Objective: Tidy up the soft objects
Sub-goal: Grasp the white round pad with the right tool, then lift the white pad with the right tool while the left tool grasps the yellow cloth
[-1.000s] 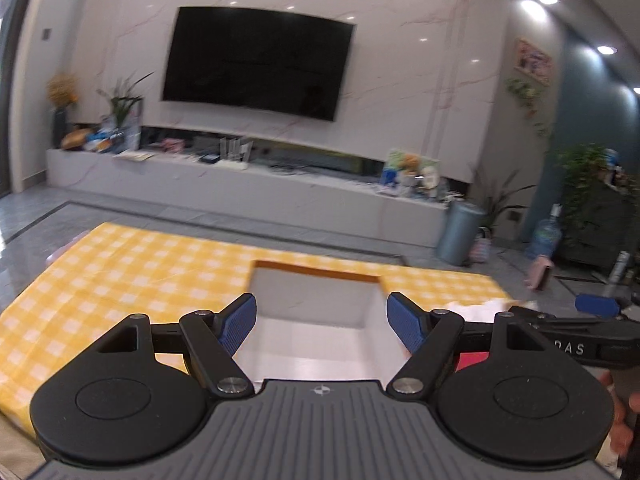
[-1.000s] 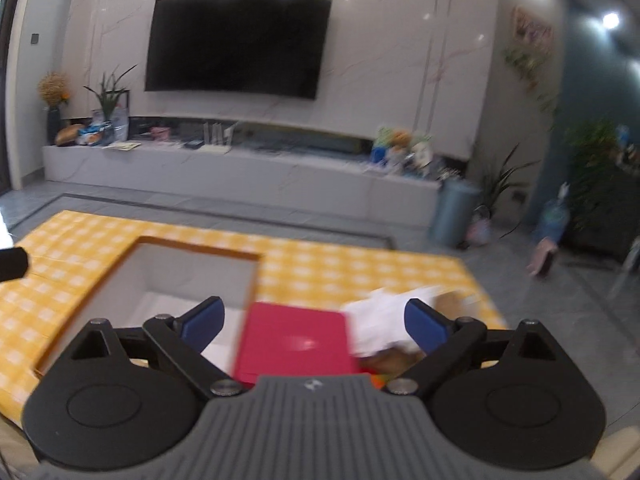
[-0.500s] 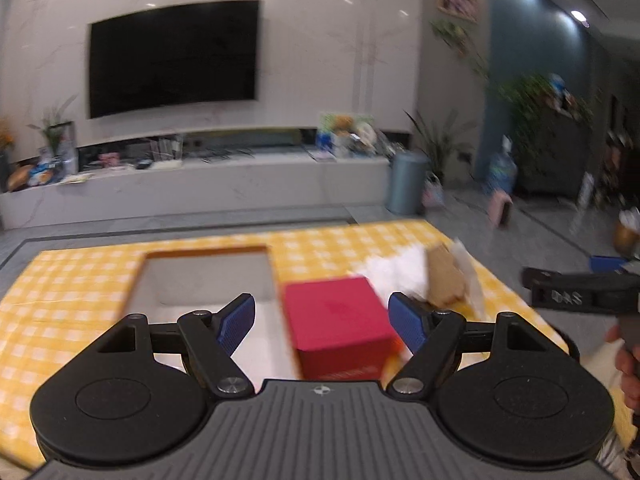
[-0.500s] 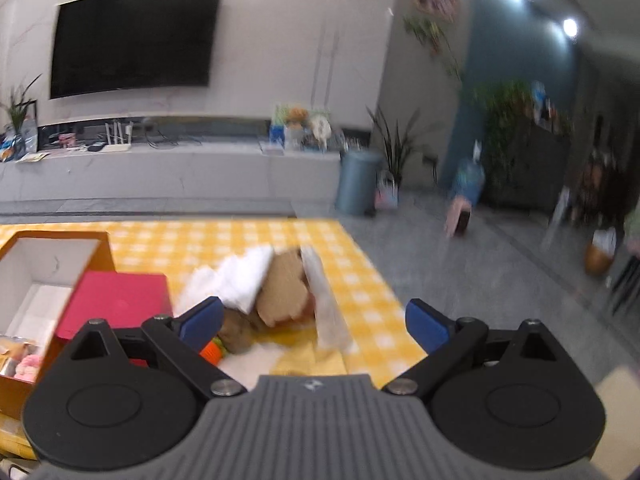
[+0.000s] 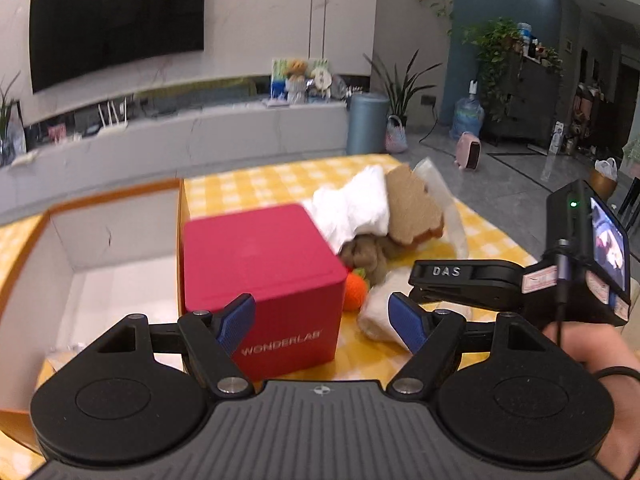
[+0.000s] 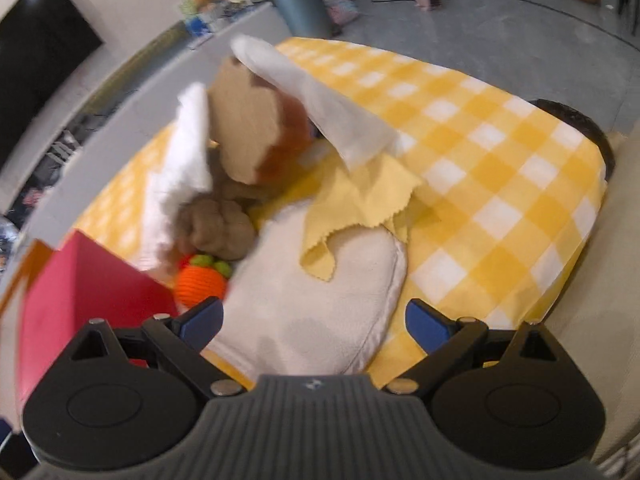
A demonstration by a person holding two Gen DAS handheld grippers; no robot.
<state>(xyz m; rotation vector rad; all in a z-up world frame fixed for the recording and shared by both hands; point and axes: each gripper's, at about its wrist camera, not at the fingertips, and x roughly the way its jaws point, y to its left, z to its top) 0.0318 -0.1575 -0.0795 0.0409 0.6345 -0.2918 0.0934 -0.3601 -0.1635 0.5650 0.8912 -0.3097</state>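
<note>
Tablecloth (image 6: pixel 500 168): yellow-and-white check, over the worktop.
Cube box (image 5: pixel 260 268): crimson red, white "WONDERLAB" lettering on one side.
Open carton (image 5: pixel 120 236): orange outside and along the rim, white inside.
Knitted carrot toy (image 6: pixel 200 284): bright orange with green leaves.
Cushion (image 6: pixel 320 312): cream.
Cloth (image 6: pixel 360 208): pale yellow, zigzag-cut edge.
Towel (image 5: pixel 352 208): white.
Plush toy (image 6: pixel 240 136): tan and brown.
Left gripper (image 5: pixel 322 322): black body, blue pads on the fingers (image 5: pixel 236 322).
Right gripper (image 6: pixel 314 324): the same colours.
</note>
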